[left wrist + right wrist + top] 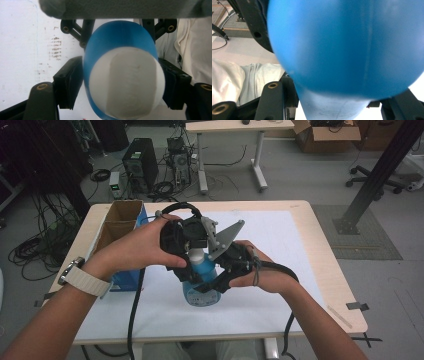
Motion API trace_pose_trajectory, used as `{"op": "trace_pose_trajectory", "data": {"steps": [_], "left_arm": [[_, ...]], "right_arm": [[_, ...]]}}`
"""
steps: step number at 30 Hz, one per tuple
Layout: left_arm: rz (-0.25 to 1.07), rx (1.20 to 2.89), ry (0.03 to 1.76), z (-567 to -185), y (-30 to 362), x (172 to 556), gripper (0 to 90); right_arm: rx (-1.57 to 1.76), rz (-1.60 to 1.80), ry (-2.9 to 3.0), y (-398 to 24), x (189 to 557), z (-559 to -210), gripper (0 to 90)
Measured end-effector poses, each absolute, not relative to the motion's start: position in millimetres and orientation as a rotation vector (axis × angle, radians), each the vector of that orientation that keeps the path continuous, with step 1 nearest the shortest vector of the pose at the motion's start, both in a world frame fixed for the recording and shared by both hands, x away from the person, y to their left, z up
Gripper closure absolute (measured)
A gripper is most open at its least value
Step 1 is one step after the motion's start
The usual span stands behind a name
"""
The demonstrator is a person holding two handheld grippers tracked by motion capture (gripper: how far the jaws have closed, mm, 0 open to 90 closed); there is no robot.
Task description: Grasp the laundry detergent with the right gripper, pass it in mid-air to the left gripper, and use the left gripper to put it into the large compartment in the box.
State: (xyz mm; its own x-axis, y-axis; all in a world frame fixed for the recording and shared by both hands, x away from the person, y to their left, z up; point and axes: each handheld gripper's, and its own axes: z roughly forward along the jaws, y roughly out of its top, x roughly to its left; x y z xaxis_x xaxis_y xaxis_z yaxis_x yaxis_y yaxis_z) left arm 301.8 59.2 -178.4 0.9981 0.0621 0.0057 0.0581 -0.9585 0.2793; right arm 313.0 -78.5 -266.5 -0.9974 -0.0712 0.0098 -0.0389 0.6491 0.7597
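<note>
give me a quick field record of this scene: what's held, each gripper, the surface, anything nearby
object: blue bottle with a white cap, upright over the table
left gripper: comes down from above, jaws either side of the cap, pads close to it or just touching
right gripper: shut on the bottle's blue body from the side
surface: white mat on a wooden table
nearby: open cardboard box at the table's left edge
left wrist: pale watch strap
</note>
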Motion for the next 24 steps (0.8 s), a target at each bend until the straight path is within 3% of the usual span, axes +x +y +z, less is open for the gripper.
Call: {"op": "trace_pose_trajectory", "data": {"steps": [12,24], "left_arm": [[0.018,2.859,0.084,-180.1,59.7,302.2,37.2],[0.035,2.876,0.105,-181.3,59.7,300.9,37.6]], "right_arm": [[0.091,-1.290,-2.820,-78.7,313.3,-268.6,44.0],[0.089,-1.284,-2.826,-76.6,313.1,-270.5,43.6]]}}
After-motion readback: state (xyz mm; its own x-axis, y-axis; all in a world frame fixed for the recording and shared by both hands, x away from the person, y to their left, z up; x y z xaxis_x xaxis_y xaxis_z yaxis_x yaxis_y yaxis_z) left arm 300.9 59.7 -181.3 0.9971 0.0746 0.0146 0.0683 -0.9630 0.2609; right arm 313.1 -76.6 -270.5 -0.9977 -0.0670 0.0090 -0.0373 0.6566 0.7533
